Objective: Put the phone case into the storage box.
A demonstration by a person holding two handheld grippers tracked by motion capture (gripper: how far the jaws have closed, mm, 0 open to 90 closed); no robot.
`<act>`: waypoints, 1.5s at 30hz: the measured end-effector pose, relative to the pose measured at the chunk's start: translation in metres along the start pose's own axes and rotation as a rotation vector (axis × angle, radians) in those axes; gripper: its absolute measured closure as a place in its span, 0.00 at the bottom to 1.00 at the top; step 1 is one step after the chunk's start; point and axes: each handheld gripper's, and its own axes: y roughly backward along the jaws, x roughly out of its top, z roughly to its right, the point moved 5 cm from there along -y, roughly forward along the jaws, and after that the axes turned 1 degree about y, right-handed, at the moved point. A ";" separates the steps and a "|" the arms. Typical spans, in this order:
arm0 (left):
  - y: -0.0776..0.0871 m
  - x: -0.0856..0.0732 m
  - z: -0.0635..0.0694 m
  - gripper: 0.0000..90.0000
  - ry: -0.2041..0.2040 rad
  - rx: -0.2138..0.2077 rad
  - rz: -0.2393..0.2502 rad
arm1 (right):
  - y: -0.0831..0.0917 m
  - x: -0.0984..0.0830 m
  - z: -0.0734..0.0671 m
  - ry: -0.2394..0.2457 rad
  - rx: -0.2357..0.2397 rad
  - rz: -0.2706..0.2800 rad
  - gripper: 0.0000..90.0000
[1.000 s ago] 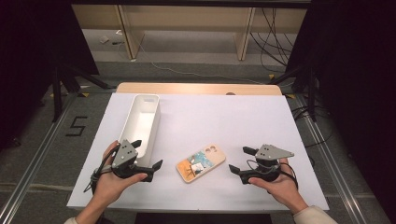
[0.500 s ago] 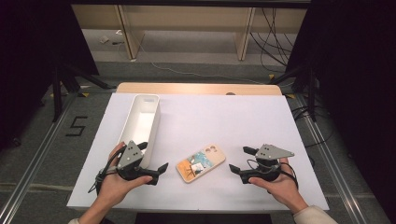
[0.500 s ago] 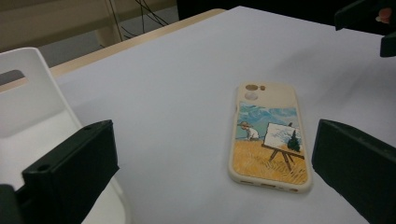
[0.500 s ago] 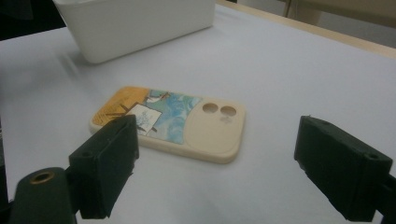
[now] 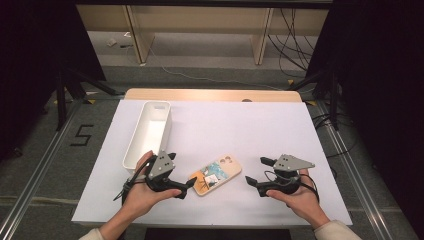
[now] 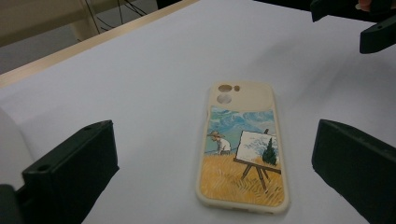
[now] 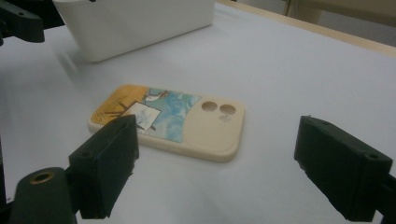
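Lying flat on the white surface (image 5: 260, 130), low and centre in the high view, is the phone case (image 5: 215, 174), cream-edged with a painted field scene, its camera cut-outs toward the upper right. My left gripper (image 5: 183, 186) sits just beside its lower-left end, jaws apart and holding nothing; in the left gripper view the case (image 6: 241, 149) lies between my two black jaws. My right gripper (image 5: 259, 171) rests near the case's right side, not touching it, jaws likewise spread wide. A long white bin (image 5: 148, 133) stands at centre left, just above my left hand (image 5: 140, 192).
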 end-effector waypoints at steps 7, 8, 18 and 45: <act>-0.027 0.007 0.007 0.00 -0.008 -0.025 -0.031 | 0.000 0.000 0.000 0.000 0.000 -0.001 0.16; -0.030 0.008 0.009 0.00 -0.009 -0.028 -0.035 | 0.001 0.000 0.000 -0.001 0.000 -0.002 0.17; -0.063 0.011 0.018 0.00 -0.033 -0.058 -0.098 | 0.000 0.000 0.000 0.000 0.001 0.000 0.17; -0.132 0.018 0.029 0.00 -0.063 -0.111 -0.199 | 0.003 -0.002 0.001 -0.011 0.001 0.001 0.17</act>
